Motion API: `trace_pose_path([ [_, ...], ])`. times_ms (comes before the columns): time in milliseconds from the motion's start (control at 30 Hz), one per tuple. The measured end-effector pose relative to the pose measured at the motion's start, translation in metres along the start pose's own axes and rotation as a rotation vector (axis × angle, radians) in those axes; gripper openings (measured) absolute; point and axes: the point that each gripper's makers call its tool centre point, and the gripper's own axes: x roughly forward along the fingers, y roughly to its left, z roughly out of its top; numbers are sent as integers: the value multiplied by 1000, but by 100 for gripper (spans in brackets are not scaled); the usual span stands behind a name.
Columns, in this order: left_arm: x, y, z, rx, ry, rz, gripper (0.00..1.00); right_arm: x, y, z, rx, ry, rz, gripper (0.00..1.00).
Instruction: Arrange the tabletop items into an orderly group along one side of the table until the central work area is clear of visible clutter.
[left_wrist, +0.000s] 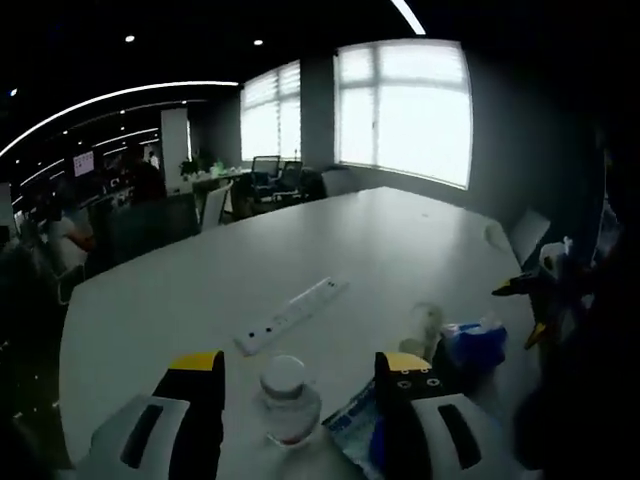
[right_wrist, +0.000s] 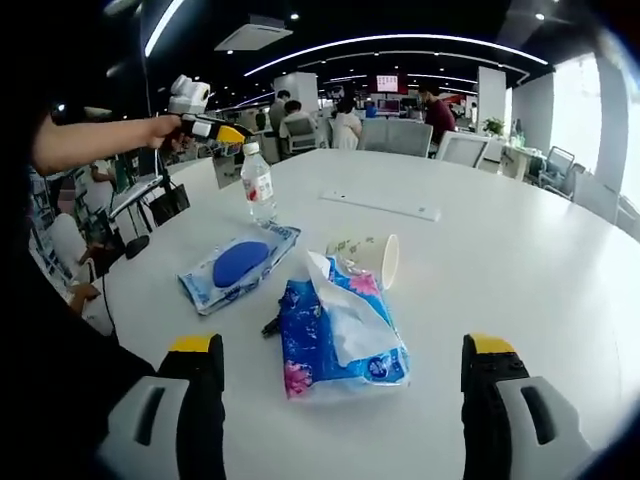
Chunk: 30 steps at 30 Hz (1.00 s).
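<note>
The white table (right_wrist: 530, 260) carries a water bottle (right_wrist: 259, 185), a flat wet-wipes pack (right_wrist: 238, 265), a paper cup (right_wrist: 370, 258) on its side, a blue tissue pack (right_wrist: 335, 335) and a white power strip (right_wrist: 380, 205). My right gripper (right_wrist: 340, 345) is open, its jaws wide on either side of the tissue pack and short of it. My left gripper (left_wrist: 300, 362) is open and hovers over the bottle (left_wrist: 285, 385), whose cap shows between the jaws. Seen from the right gripper view, a hand holds the left gripper (right_wrist: 225, 132) above the bottle.
The power strip (left_wrist: 292, 315) lies toward the table's (left_wrist: 380, 240) middle. A small dark object (right_wrist: 272, 325) rests beside the tissue pack. Office chairs (right_wrist: 405, 135) and seated people ring the far edge. Bright windows (left_wrist: 405, 110) stand beyond the table. The right gripper (left_wrist: 520, 310) shows at the right.
</note>
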Motion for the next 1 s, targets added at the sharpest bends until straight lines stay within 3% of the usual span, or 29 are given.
trace_pose_path([
  [67,-4,-14,-4,-3,-1,18,64,-1,0,4,-2,-10,10,98],
  [133,-9,-13,-8,-26,-8,28,65,-2,0,6,0,-17,20,99],
  [233,-17,-34,-8,-57,-56,42,67,-2,1,10,-4,-33,46,99],
  [333,-22,-56,-12,-39,-58,50,68,-4,2,18,-49,-66,49,99],
  [433,-27,-78,-20,-51,-76,50,69,-5,4,20,-68,-68,60,99],
  [467,-30,-73,-29,-51,-85,50,70,-5,4,21,-72,-69,62,99],
  [567,-34,-92,-37,-73,-86,49,75,-6,4,23,-81,-74,67,100],
  [733,-39,-127,-51,-97,-71,50,81,-8,5,21,-55,-63,76,100],
  [800,-43,-132,-57,-145,-78,52,84,-9,4,19,-38,-52,70,100],
  [1000,-57,-151,-64,-146,-85,67,92,-12,1,16,-3,-41,65,100],
])
